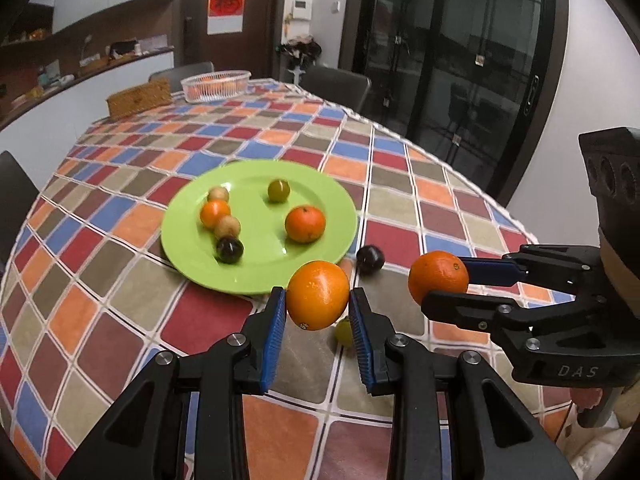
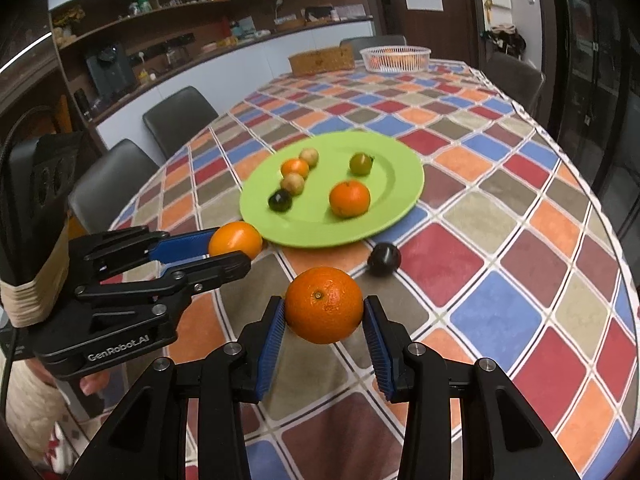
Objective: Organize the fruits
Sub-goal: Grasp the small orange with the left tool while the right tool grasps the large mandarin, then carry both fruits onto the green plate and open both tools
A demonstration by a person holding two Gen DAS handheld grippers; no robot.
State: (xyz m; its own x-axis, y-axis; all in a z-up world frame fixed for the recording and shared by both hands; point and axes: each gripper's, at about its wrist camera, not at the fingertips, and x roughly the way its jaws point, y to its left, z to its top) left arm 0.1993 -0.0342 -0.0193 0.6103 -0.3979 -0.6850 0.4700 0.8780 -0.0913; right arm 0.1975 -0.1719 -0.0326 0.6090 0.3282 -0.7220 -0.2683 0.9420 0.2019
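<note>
Left gripper [image 1: 318, 300]: blue pads pinch a smooth orange [image 1: 318, 295], held off the cloth, likely for carrying to the plate.
Right gripper [image 2: 324, 312]: clamped on a mandarin [image 2: 324, 305], also lifted.
Ahead of both: green plate [image 1: 256, 276] bearing six small fruits.
Loose: dark plum [image 2: 384, 259] just beyond the right fingertips; green grape [image 1: 343, 330] under the left pads.

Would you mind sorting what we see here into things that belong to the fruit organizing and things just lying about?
Part of the job: left gripper holding an orange; right gripper holding a second orange; green plate with fruit; dark plum on the tablecloth.

Just lying about: wicker box, white basket, chairs.
</note>
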